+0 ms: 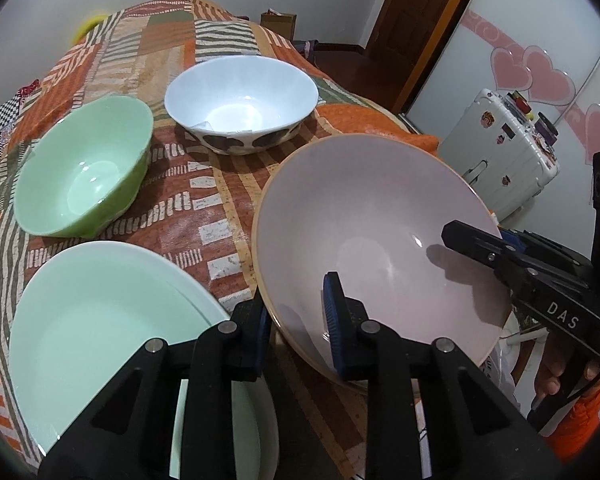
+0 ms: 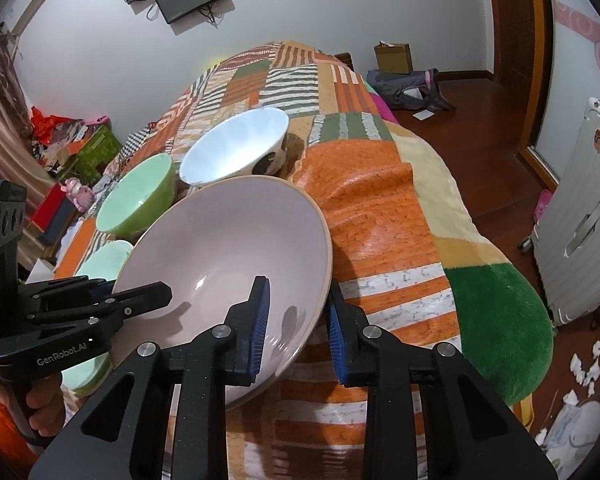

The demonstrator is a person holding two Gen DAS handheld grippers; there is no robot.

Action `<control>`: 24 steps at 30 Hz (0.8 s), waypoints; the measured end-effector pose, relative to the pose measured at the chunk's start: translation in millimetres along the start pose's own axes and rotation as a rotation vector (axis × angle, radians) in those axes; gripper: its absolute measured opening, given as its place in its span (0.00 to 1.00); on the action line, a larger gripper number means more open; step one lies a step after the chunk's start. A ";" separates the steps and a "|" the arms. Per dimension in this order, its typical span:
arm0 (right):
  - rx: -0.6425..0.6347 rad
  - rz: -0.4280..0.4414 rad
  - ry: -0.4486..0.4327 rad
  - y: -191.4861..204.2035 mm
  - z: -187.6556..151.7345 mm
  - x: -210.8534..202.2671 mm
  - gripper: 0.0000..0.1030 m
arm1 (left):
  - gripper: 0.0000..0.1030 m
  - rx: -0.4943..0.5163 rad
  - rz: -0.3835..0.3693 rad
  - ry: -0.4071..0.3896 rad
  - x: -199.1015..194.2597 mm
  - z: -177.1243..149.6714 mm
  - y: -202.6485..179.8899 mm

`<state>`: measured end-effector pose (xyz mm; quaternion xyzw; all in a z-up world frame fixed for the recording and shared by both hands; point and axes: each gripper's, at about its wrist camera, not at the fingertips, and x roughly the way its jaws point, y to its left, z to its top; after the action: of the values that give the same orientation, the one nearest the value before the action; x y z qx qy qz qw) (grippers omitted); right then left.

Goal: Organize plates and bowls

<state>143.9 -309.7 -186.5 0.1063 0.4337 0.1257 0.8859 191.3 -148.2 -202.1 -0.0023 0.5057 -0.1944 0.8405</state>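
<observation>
Left claw (image 1: 300, 324) clamped on near-left rim of pink bowl (image 1: 380, 240): one pad inside, one outside. Right claw (image 2: 296, 324) clamped likewise on opposite rim, bowl wall between pads. Pink bowl tilted, mouth up, round so no long axis; whether base touches bed, cannot tell. Mint plate (image 1: 100, 320) just left of it. Beyond: green bowl (image 1: 88, 172) and white bowl (image 1: 240, 96), upright, apart. All on bed with orange patchwork blanket (image 1: 204, 208). White suitcase (image 1: 504, 152) on wooden floor (image 2: 480, 160) to right.
</observation>
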 end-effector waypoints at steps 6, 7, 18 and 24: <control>-0.021 0.005 -0.033 15.7 4.4 -9.5 0.24 | 0.24 -0.008 0.005 -0.047 -23.7 -3.4 4.7; -0.023 0.006 -0.038 18.1 4.8 -10.3 0.24 | 0.24 -0.009 0.005 -0.055 -27.6 -3.8 5.8; -0.090 0.048 -0.077 63.2 13.2 -16.3 0.24 | 0.24 -0.049 0.035 -0.140 -75.4 -14.2 32.9; -0.133 0.082 -0.083 94.9 15.8 -12.0 0.24 | 0.24 -0.082 0.062 -0.181 -102.3 -27.5 58.6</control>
<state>137.0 -224.9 -139.9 0.0701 0.3827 0.1860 0.9022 144.7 -55.1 -140.4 -0.0384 0.4352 -0.1465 0.8875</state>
